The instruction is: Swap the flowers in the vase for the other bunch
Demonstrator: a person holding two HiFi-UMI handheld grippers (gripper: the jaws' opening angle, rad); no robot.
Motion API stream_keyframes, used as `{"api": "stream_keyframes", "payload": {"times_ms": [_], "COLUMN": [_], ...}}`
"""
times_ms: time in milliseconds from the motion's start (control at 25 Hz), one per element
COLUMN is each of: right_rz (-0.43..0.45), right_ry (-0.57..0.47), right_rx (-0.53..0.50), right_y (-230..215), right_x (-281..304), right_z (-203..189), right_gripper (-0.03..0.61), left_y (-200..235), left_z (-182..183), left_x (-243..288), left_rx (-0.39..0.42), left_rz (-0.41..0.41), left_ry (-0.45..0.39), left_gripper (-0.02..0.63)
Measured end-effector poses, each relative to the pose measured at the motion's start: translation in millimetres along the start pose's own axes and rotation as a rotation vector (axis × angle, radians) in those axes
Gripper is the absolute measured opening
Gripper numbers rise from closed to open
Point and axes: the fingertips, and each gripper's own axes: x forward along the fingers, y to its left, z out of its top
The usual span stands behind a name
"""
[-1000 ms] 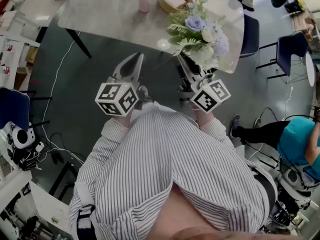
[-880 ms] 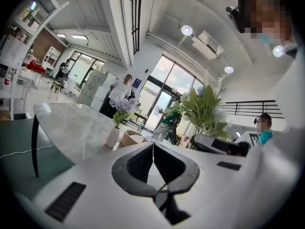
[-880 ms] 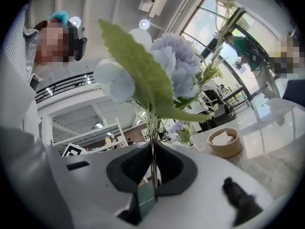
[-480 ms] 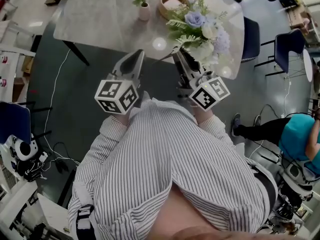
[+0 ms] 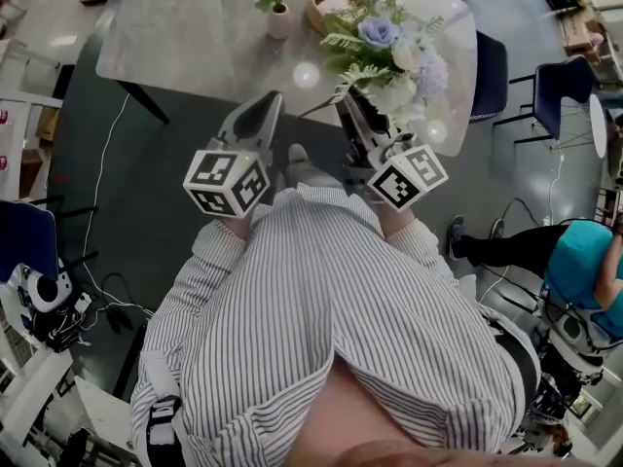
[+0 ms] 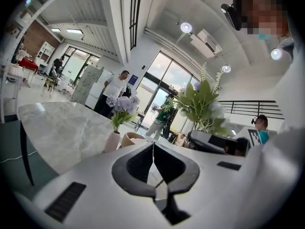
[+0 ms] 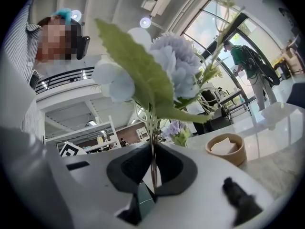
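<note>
So the white right gripper [image 7: 153, 149] is clamped on the thin stems of one leafy blue-white flower bunch [image 7: 176, 66] mid-frame. The left gripper [image 6: 153, 147] is pinched together (nothing in it). One smooth pink vase [image 5: 279, 19] sits near the top.

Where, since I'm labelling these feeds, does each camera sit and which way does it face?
Head view: on the person's head, facing steeply down; shows striped shirt, left tool, right tool, table.
Left tool view: on that tool, along shut jaws toward the vase; shirt at right.
Right tool view: on that tool, along jaws clamping the bouquet; shirt at left.
Shared: all show the wooden bowl.
</note>
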Motion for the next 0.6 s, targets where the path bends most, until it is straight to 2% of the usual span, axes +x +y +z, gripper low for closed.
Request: {"api": "stream_keyframes", "payload": {"times_ms": [200,600], "right_rz": [0.003,-0.01], "right_ry": [0.033,0.049], "right_rx": [0.005,0.001], "right_y": [-9.9,-8.0], "right_x": [-2.3,-0.8], "right_z": [-7.4,-2.8], "right_gripper": [0.032,0.032], "left_y": [-6.9,-12.1], "left_z": [-9.9,-7.3], "left_x": [12.6,17.1], "left_rx": [-0.005,-0.001], "left_rz": [0.004,-0.017], "left_ry": [0.017,0.029], "left_gripper": [0.015,0.015]}}
